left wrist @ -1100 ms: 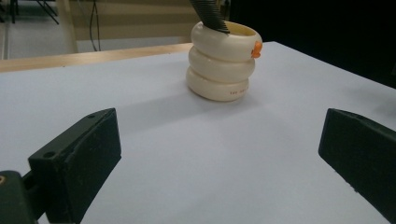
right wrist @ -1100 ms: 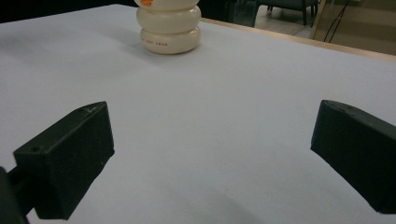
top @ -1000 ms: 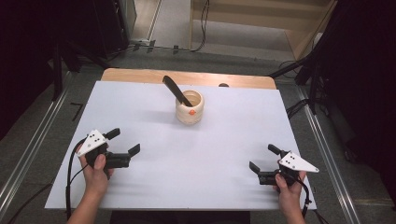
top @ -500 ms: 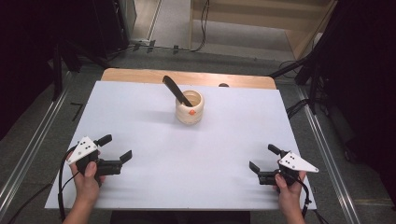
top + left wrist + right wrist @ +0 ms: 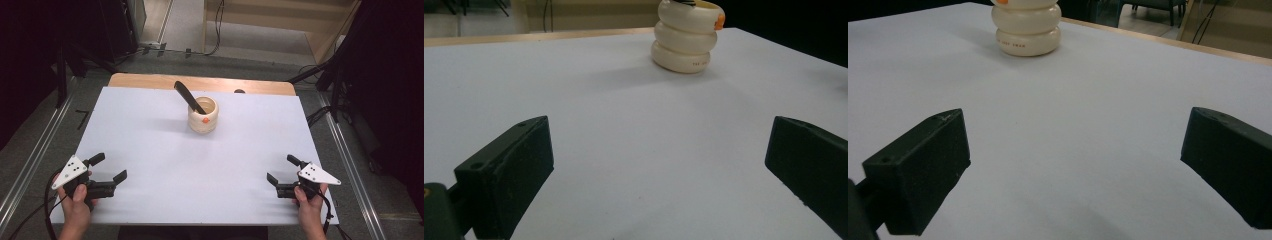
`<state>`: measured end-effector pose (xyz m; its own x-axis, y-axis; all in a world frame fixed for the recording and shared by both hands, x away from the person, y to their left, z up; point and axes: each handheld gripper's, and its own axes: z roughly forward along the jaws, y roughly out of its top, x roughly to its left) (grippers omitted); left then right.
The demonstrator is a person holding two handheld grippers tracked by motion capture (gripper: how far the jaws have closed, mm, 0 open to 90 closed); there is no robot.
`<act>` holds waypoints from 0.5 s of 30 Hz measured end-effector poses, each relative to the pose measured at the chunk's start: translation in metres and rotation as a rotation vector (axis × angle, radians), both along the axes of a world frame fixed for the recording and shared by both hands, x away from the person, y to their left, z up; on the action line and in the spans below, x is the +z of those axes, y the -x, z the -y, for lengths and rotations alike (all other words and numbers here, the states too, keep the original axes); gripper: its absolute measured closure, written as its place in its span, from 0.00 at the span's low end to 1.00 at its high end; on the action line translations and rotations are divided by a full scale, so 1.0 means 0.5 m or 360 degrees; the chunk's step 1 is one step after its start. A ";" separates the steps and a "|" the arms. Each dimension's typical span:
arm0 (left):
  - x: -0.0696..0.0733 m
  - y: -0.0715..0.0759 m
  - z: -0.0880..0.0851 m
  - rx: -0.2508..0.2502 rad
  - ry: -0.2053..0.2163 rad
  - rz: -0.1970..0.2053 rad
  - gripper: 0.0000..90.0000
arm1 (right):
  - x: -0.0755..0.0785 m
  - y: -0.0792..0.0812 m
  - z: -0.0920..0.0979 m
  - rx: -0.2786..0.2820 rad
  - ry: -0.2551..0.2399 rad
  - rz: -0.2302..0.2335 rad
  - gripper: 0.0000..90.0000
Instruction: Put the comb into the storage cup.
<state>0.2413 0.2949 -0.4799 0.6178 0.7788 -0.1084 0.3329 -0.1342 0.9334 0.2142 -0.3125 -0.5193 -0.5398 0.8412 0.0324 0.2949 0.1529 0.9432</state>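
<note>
Print on cream holder (image 5: 1026,27) (small, unreadable).

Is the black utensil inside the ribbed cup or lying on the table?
Inside. The black utensil leans out over the rim of the upright ribbed cup, its handle pointing away to the far left.

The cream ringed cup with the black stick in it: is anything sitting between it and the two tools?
Nothing visible. Only bare white table lies between the cup and the open left tool and right tool.
</note>
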 end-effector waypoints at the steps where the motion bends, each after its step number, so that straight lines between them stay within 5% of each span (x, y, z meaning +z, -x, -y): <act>1: 0.000 0.001 -0.002 0.0009 -0.0001 -0.0001 0.00 | 0.000 0.000 0.000 -0.0001 -0.0002 -0.0001 0.00; 15: -0.010 0.021 -0.043 0.0047 -0.0056 -0.0012 0.00 | -0.001 -0.002 0.000 -0.0002 -0.0004 -0.0005 0.00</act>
<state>0.2307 0.3162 -0.4851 0.5940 0.7999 -0.0853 0.3440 -0.1567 0.9258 0.2151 -0.3125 -0.5196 -0.5387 0.8417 0.0365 0.2982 0.1500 0.9427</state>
